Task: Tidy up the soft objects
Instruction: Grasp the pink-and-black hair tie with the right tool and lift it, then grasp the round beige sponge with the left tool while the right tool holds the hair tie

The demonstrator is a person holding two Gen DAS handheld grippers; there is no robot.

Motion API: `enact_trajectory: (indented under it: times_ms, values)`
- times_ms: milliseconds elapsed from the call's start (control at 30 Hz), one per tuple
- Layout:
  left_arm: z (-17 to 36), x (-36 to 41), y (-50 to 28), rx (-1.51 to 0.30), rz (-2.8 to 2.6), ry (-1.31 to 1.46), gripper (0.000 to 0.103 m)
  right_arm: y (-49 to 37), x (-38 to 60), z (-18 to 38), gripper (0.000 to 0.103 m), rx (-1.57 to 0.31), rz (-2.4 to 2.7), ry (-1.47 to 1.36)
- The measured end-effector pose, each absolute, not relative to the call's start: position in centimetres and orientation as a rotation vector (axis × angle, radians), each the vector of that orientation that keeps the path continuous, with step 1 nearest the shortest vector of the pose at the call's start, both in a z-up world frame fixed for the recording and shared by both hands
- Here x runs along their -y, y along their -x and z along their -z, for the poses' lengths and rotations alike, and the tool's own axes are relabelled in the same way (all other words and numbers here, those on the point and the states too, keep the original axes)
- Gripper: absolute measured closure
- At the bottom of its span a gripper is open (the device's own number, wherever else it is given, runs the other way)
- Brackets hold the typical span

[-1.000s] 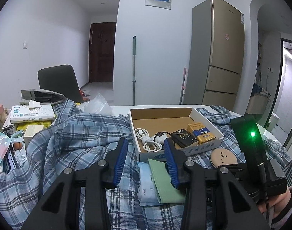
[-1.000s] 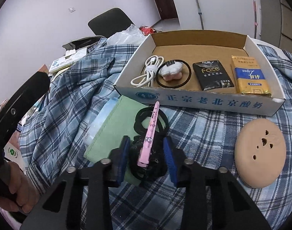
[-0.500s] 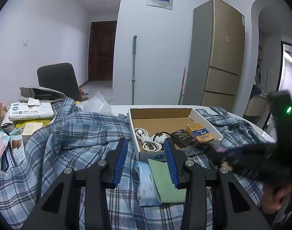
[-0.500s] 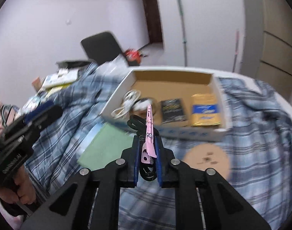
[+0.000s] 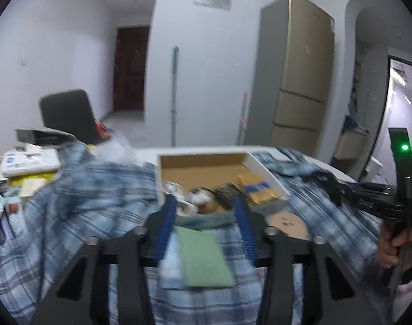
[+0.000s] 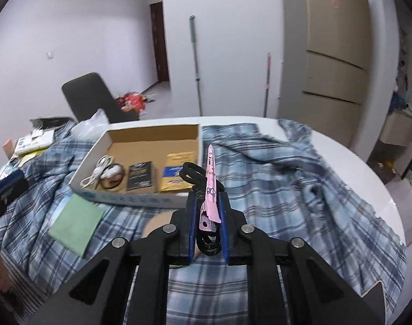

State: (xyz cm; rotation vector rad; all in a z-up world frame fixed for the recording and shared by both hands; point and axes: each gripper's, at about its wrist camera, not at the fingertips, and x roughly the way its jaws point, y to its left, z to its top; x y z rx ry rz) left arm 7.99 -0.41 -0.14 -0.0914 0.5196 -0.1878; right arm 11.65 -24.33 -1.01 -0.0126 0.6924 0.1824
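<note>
Hair clip (image 6: 210,189): pink, pointing up and forward, pinched with black hair ties (image 6: 207,241) between your right gripper's (image 6: 208,227) blue pads, held above the plaid cloth (image 6: 287,189).
Right fingers: nearly together, clamped on that bundle.
Left gripper (image 5: 204,230): your fingers stand wide apart, gripping nothing, over the green cloth (image 5: 203,260).
Cardboard box (image 6: 151,135): left of the clip, holding a white cable (image 6: 97,172), black packet (image 6: 139,176), yellow packet (image 6: 174,172).
Tan disc (image 5: 287,223): lying on the plaid by the box.
</note>
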Motion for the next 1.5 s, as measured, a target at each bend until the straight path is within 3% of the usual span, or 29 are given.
enact_trajectory:
  times_ms: [100, 133, 167, 300, 367, 800, 1500]
  values:
    - [-0.3, 2.9, -8.8, -0.540, 0.234, 0.084, 0.027, -11.5, 25.3, 0.9, 0.089, -0.660, -0.177, -0.001]
    - [-0.4, 3.8, -9.1, -0.545, 0.242, 0.068, 0.013, -11.4, 25.5, 0.8, 0.089, -0.648, -0.190, -0.008]
    - [-0.4, 4.7, -9.5, -0.554, 0.253, 0.053, 0.008, -11.4, 25.7, 0.8, 0.089, -0.639, -0.186, -0.002]
    - [0.4, 8.8, -10.9, -0.601, 0.314, -0.011, 0.008, -11.6, 26.3, 1.3, 0.089, -0.622, -0.147, -0.001]
    - [1.1, 10.3, -11.6, -0.636, 0.339, -0.034, 0.000, -11.8, 27.0, 1.7, 0.089, -0.626, -0.134, -0.034]
    - [7.4, 15.4, -17.5, -0.958, 0.501, -0.081, 0.000, -13.0, 28.9, 4.4, 0.089, -0.691, -0.106, -0.107]
    - [10.3, 16.6, -19.2, -0.998, 0.491, -0.172, 0.001, -13.8, 29.0, 5.5, 0.089, -0.749, -0.115, -0.119]
